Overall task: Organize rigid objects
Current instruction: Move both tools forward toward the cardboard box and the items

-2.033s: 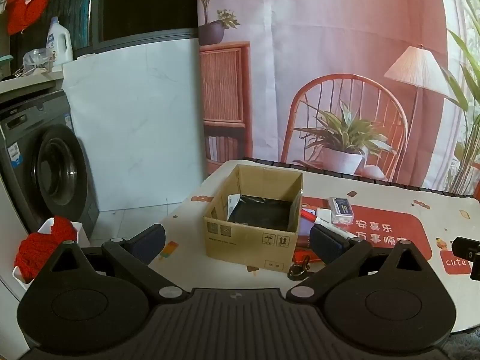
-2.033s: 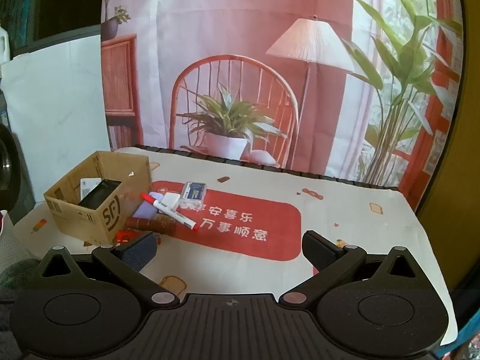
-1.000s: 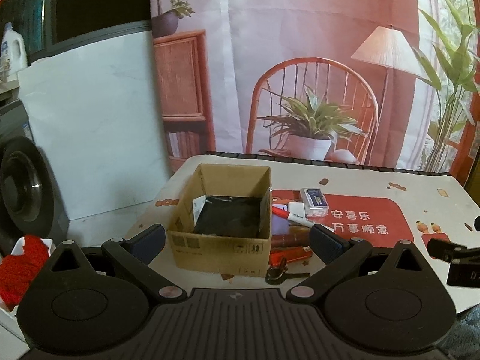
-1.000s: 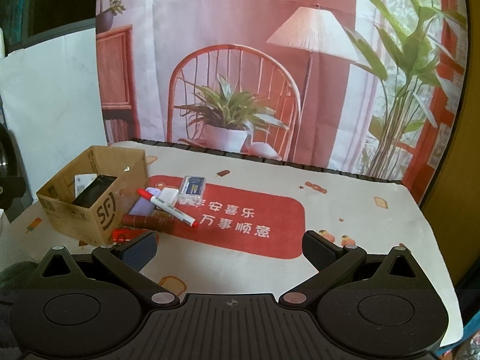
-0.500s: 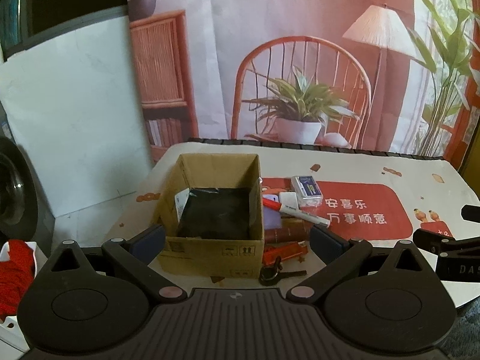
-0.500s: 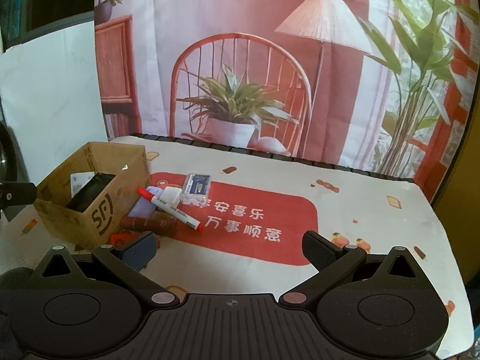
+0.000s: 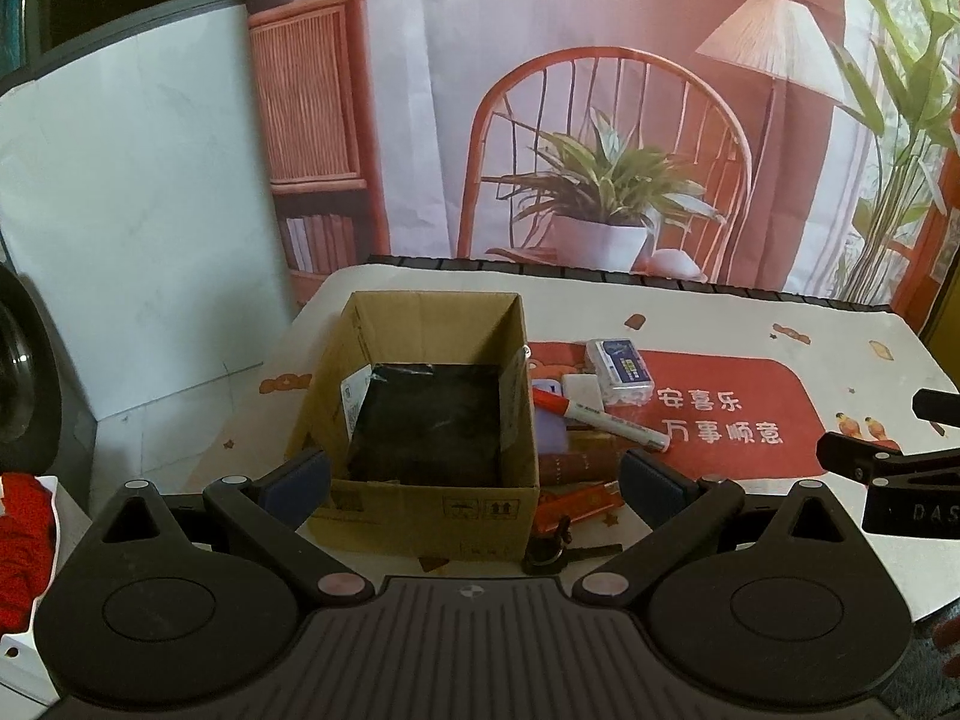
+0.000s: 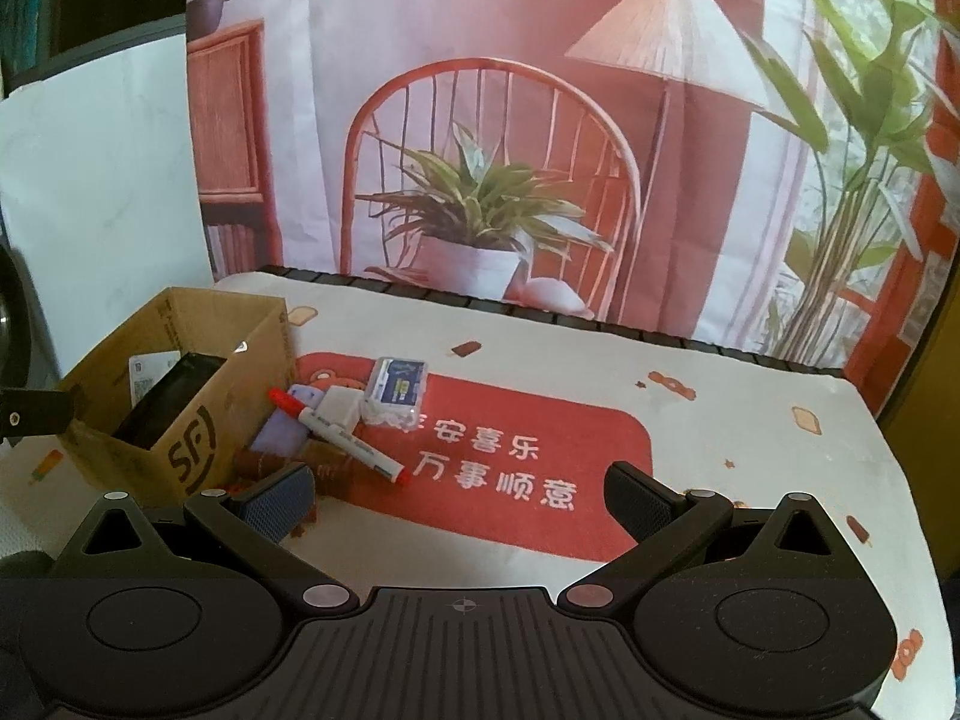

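Beside cardboard box point(image 7: 432, 420), marker point(image 7: 600, 414) atop clutter

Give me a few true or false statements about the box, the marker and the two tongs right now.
1. The cardboard box is closed. False: its top is open, with a black item inside.
2. The marker lies outside the box, atop other items. True.
3. The left tongs grip the marker. False: they are open and empty.
4. The right tongs are open and empty. True.
5. The clear plastic case is inside the box. False: it sits on the red mat.
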A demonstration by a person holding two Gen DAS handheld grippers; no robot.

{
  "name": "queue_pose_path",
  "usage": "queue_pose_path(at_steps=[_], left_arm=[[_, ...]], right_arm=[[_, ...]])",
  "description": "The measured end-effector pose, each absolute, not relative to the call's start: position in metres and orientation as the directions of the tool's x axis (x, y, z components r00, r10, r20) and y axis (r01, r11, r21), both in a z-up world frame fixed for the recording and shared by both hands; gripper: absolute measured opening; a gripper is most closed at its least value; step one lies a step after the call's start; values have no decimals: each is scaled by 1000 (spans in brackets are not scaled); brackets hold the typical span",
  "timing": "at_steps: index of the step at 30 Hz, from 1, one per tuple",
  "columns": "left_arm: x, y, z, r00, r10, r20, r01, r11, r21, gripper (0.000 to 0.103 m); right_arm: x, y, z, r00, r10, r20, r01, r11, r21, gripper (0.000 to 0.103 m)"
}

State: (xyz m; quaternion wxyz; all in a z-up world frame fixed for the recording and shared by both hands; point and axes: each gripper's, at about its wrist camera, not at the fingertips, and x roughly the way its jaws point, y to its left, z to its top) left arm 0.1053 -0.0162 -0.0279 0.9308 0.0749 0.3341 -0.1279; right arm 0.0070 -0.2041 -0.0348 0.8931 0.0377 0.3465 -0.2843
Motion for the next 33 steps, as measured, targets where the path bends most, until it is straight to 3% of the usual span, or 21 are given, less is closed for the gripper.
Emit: queue_pose_path(at_steps=[33], left_arm=[[109,-10,-32,754,-104,-649,215,972,94,103]], right_arm=[[16,-198,-30,633,-444,-634,503,858,-99,103]])
